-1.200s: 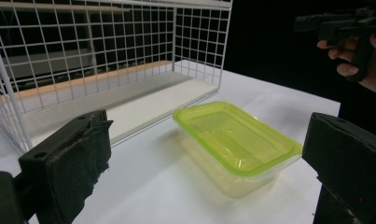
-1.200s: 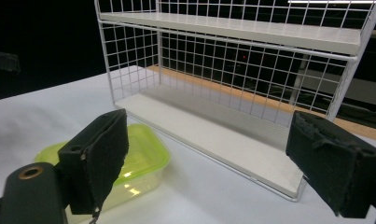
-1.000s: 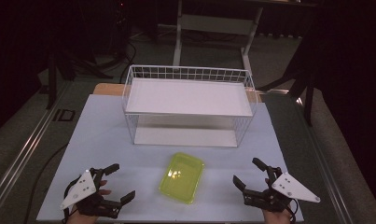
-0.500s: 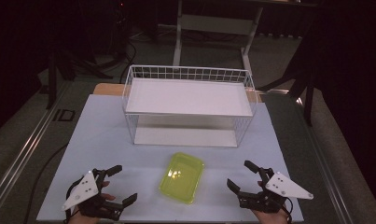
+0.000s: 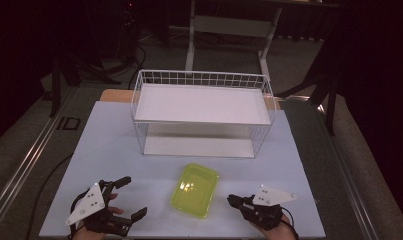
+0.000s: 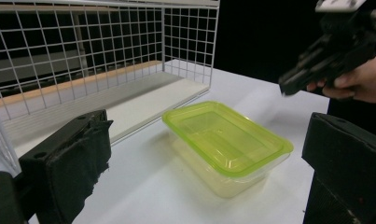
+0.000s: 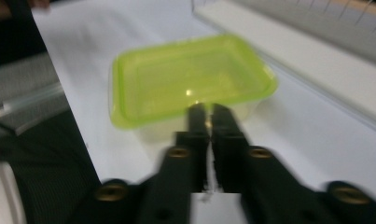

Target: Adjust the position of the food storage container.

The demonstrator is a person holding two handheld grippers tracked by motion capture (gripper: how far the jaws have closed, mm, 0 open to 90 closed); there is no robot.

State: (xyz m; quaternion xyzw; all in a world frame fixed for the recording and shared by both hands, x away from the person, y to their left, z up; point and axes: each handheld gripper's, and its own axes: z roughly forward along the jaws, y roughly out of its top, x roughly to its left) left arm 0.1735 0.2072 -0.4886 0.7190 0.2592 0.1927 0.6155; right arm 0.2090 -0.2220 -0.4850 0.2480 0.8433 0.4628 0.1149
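A big white wire basket [image 5: 201,112] stands on the white table [image 5: 104,150], near the far edge. It has a flat white shelf [image 5: 201,102] on top and a white board [image 5: 196,146] at the bottom. Behind the table stands a white metal frame [image 5: 229,25] on the grey floor [image 5: 19,140]. A black cable [image 5: 44,200] lies on the floor by the table's left side.
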